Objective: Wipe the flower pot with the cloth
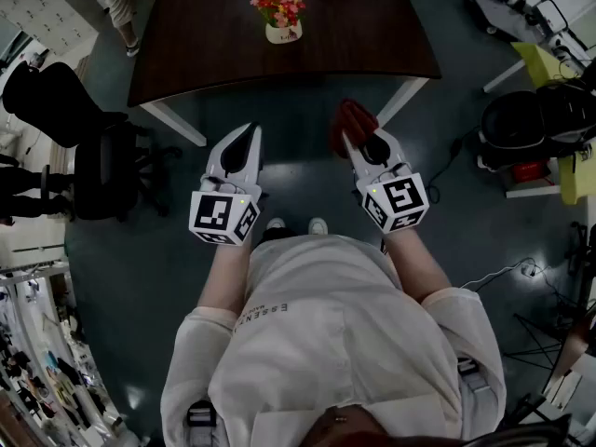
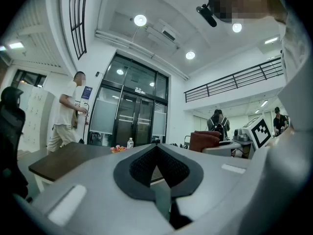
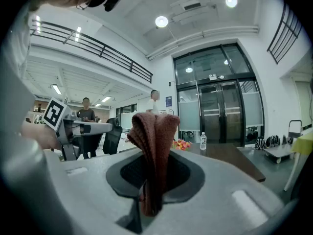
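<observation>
1. Nearest the lens in the head view is the wearer's white shirt [image 1: 326, 343]. Both forearms reach forward from it over a dark floor.
2. The left gripper [image 1: 252, 130] has its jaws fully together. The left gripper view shows its dark pads [image 2: 142, 168] meeting at a point with nothing between them. It is held about level, short of the table's near edge.
3. The right gripper [image 1: 348, 138] is clamped on the cloth [image 1: 354, 117]. In the right gripper view the red-brown cloth [image 3: 155, 131] rises in a bunched fold above the jaws, and its lower end is pinched between the pads.
4. Each gripper carries 1 marker cube [image 1: 223, 217] at its rear, close to the wearer's hands.
5. The flower pot [image 1: 283, 33] is small, pale and upright, with pink and red flowers. It stands on the dark brown table [image 1: 205, 45], toward the far side. It is well apart from both grippers, and the cloth does not touch it.
6. A clear bottle [image 3: 203, 141] stands on the same table, beyond the pot.
7. A black office chair [image 1: 102, 170] sits left of the table.
8. A person in a light shirt [image 2: 66, 114] stands at the table's far left corner, in front of glass doors [image 2: 132, 116].
</observation>
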A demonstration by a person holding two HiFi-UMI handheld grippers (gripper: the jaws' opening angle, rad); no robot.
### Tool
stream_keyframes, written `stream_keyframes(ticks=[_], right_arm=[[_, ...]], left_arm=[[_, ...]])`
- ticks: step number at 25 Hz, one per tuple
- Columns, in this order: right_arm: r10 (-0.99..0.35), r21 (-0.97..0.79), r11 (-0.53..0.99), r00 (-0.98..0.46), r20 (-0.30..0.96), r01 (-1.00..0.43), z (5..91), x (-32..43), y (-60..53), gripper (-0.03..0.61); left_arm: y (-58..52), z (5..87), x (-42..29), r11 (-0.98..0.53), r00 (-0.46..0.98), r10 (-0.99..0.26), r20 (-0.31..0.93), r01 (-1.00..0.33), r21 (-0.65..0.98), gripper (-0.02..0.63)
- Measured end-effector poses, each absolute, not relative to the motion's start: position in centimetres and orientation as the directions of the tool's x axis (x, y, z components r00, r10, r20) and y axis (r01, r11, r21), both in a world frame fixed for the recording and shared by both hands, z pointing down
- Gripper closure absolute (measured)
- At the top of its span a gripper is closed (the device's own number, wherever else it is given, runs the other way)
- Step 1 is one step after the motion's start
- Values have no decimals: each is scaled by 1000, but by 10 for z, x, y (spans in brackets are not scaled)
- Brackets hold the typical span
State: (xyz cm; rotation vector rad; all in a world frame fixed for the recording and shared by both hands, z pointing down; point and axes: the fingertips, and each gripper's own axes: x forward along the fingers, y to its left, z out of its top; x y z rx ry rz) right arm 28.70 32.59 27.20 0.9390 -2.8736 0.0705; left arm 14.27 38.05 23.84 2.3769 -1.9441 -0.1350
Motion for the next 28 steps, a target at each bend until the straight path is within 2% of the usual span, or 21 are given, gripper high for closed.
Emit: stream_keyframes(ticks=[16,23,28], right_arm=[[-628,-78,765,-767,130,-639,284,302,299,525],[-598,-106,775,-778,194,-623,309,315,266,525],[-558,-152,781,-786,267,-606,341,294,237,525]], left_arm=[[361,252,145,-211,212,-977,-3,-970,120,598],[338,276,146,-172,178,-983,34,-976,137,598],[311,300,119,-119,134,-987,84,-979,164,598]])
